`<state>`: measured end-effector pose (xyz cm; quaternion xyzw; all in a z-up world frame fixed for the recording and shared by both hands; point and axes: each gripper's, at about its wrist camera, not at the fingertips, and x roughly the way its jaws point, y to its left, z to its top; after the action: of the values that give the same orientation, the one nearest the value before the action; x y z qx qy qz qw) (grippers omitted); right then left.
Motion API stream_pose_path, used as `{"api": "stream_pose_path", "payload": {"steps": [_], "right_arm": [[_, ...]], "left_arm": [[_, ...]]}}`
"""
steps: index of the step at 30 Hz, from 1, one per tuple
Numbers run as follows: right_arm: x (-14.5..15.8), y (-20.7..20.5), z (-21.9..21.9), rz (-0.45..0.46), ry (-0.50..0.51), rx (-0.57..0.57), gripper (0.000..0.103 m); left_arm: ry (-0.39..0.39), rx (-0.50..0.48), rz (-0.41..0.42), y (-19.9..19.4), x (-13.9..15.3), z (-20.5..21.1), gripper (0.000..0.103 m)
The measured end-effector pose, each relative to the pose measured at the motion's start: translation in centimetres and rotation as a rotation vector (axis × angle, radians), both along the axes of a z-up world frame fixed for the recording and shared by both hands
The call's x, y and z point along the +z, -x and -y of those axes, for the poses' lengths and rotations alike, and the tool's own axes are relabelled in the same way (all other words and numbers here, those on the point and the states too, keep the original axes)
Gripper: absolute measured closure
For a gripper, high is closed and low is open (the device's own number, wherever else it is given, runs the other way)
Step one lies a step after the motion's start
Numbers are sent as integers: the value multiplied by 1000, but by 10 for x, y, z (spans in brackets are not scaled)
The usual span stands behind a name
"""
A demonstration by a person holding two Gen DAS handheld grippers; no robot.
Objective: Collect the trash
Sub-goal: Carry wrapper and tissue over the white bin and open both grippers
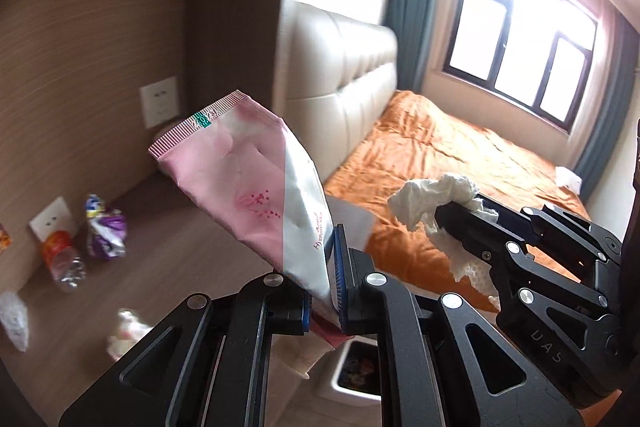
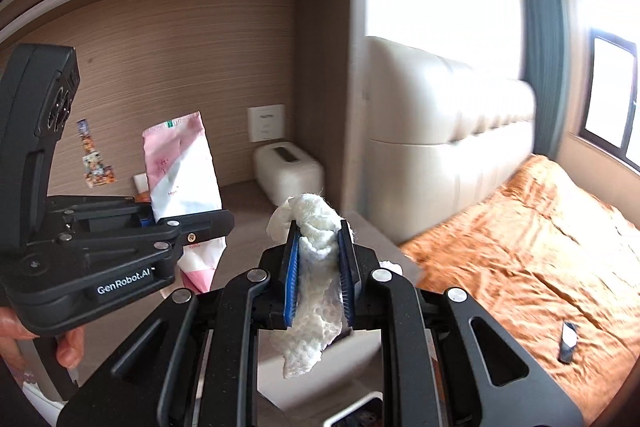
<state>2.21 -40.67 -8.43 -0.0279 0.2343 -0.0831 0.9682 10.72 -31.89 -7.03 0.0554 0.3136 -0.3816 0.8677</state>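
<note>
My left gripper point(image 1: 325, 269) is shut on a pink and white tube-like wrapper point(image 1: 256, 179), held upright in the air; the same wrapper shows in the right wrist view point(image 2: 182, 171). My right gripper point(image 2: 318, 267) is shut on a crumpled white tissue point(image 2: 316, 291), which also shows in the left wrist view point(image 1: 436, 197) to the right of the left one. A white trash bin point(image 1: 356, 373) with trash inside sits below both grippers, and its rim shows at the bottom of the right wrist view point(image 2: 352, 409).
On the desk lie a crushed plastic bottle point(image 1: 64, 261), a purple wrapper point(image 1: 105, 229), a clear wrapper point(image 1: 14, 319) and a crumpled tissue point(image 1: 126, 333). A white box point(image 2: 288, 171) stands at the desk's back. The orange bed point(image 1: 460, 163) is to the right.
</note>
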Motion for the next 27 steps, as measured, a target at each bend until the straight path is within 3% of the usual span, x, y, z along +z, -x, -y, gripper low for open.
{"api": "stream_pose_path", "payload": {"steps": [8,15,21,27], "right_arm": [[-10,50,53,-26,-17,-106,84],[-37,73,87,-72,-51,-163,84],[-73,81,115,-118,-92,-194,84],[-122,81,137,-168,-126,-208,84]], "left_arm": [[-17,-108,-43,31,-26,65,94],[-44,-165,-102,45,-61,106,94],[-76,-204,-142,50,-102,136,94],[-111,-237,-201,49,-167,159,94]]}}
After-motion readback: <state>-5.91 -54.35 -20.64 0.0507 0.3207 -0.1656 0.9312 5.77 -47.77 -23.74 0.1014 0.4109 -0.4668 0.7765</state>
